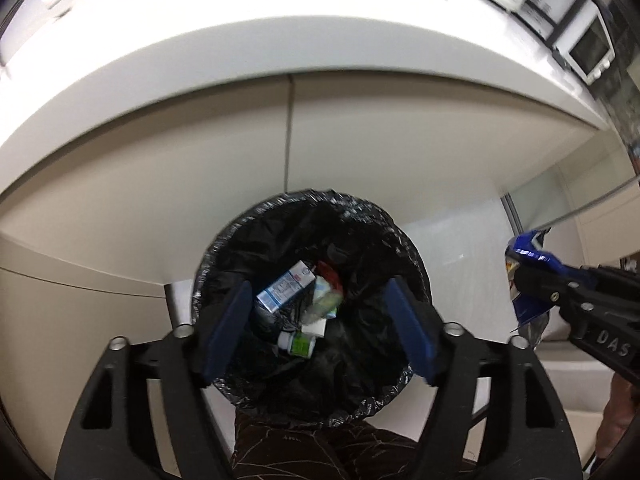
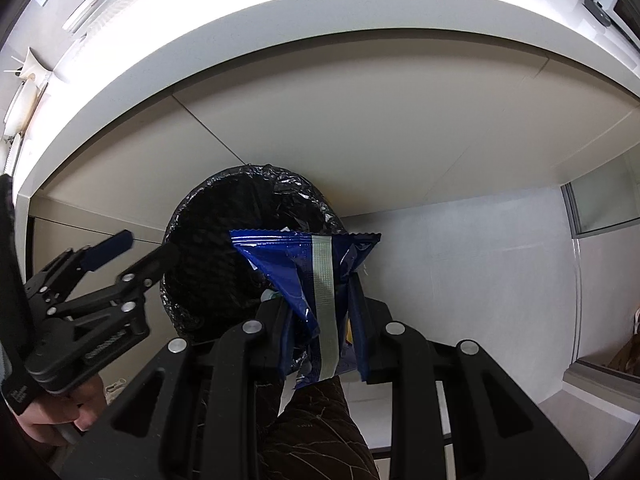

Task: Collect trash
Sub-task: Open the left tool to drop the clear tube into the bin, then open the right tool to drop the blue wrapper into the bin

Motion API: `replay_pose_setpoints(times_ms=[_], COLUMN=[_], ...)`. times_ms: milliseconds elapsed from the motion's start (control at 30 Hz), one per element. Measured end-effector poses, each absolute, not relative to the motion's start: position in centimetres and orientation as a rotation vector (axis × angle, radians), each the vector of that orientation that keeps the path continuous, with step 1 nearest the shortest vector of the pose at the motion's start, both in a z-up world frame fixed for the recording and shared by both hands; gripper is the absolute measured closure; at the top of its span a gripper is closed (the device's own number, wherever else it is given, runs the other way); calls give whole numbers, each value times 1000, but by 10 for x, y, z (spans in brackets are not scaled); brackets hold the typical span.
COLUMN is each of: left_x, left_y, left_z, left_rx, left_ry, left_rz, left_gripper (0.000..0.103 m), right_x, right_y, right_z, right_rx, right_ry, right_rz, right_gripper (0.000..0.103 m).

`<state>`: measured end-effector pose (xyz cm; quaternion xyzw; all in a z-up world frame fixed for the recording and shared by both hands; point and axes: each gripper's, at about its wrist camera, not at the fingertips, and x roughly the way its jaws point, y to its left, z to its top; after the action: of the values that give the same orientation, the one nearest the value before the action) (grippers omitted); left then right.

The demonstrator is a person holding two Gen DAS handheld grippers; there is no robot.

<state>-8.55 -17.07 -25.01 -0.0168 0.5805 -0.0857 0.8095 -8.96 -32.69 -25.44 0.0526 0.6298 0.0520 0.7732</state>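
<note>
Wrapper: our right tool (image 2: 320, 320) clamps a blue wrapper (image 2: 308, 276), long axis upright, beside the bin (image 2: 192, 280).
Left tool: our left tool (image 1: 320, 328) gapes empty above bin trash.
Behind: white counter (image 2: 280, 40).

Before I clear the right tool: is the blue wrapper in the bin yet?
No, the blue wrapper is clamped between the right tool's pads, above the rim of the bin.
</note>
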Motion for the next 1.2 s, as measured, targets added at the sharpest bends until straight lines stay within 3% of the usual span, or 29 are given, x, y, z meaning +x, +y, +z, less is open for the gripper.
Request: replay_pose_setpoints(times_ms=[100, 167, 800, 1033, 1200], left_x=[-86, -87, -96, -95, -93], left_y=[-160, -152, -89, -80, -81], left_z=[-240, -235, -220, -222, -223], left_rx=[-53, -67, -135, -146, -148], left_ry=[1213, 1205, 1218, 1219, 1223], left_rz=[-149, -134, -53, -40, -41], left_gripper=[9, 6, 6, 6, 6], right_x=[-88, -86, -71, -67, -65], right_y=[-320, -314, -250, -241, -243], right_z=[-255, -256, -271, -270, -273], right_rx=[105, 95, -15, -10, -2], right_ry=[1363, 1363, 1391, 1395, 1391], right_rz=[129, 140, 239, 248, 229], right_gripper=[81, 81, 81, 73, 61])
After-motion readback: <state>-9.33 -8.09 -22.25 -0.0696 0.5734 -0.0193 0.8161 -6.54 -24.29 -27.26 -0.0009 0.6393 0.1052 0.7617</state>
